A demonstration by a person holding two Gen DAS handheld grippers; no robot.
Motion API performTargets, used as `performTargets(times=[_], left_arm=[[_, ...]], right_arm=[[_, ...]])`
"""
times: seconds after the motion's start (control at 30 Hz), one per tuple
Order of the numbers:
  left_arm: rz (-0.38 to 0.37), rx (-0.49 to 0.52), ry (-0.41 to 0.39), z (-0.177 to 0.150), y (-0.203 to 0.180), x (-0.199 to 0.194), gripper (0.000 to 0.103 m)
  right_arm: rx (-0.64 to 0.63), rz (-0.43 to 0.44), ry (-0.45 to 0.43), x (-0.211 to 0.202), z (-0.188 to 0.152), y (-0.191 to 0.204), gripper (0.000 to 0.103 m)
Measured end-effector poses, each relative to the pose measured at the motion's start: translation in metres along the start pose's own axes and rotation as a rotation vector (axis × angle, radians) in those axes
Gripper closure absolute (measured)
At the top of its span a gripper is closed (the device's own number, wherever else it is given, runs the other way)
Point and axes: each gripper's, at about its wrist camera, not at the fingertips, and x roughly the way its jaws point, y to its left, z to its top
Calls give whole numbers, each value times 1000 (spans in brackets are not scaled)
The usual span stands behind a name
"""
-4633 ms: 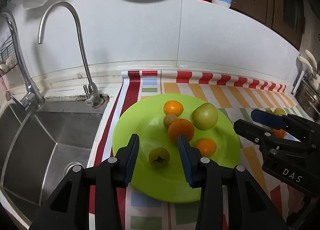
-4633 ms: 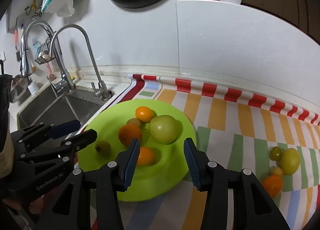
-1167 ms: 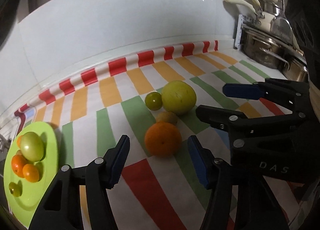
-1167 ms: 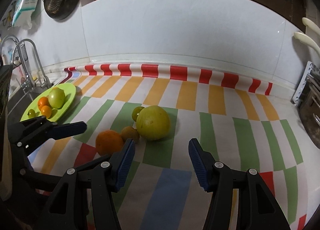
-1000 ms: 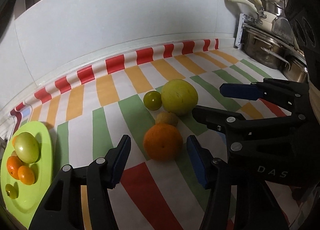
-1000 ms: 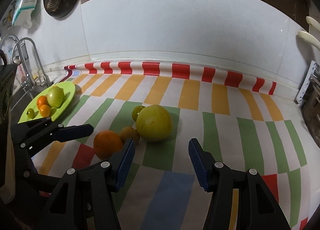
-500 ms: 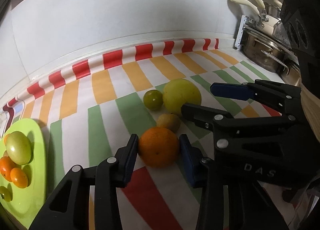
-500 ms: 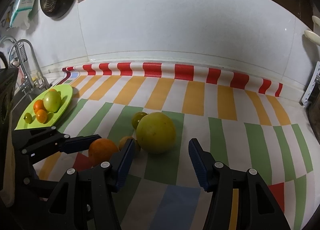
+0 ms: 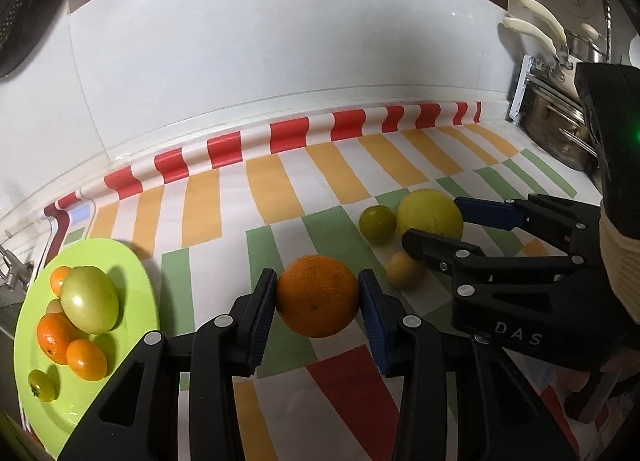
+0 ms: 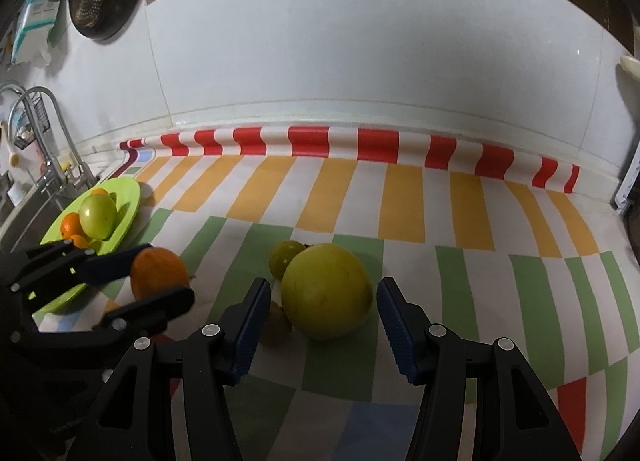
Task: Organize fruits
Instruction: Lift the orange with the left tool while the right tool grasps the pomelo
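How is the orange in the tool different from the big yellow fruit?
The orange is deep orange and smaller; the yellow fruit is pale yellow-green and bigger. The orange is squeezed in the left tool; the yellow fruit sits free on the striped mat, between the open right tool's fingers, untouched. Both are round.

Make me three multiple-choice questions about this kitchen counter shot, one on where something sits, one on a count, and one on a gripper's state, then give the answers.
1. Where is the green plate?
A. by the sink side
B. beside the pots
C. on the wall

2. How many fruits lie loose on the striped mat, ungripped?
A. one
B. three
C. six

3. What is the left gripper doing?
A. hanging open
B. clamping the orange
C. holding the plate

Answers: A, the plate lies at the mat's faucet end; B, the big yellow fruit, a small green one and a small yellowish one; B, both pads press the orange's sides.
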Motion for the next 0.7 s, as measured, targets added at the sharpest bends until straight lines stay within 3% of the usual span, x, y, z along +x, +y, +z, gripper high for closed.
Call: performTargets(times=[0.1, 0.7], left_arm=[[2, -10, 2, -1, 1, -1, 62], [20, -35, -41, -2, 3, -29, 62]], right_arm=[[1, -8, -5, -1, -2, -1, 54], [33, -38, -69, -35, -5, 1, 55]])
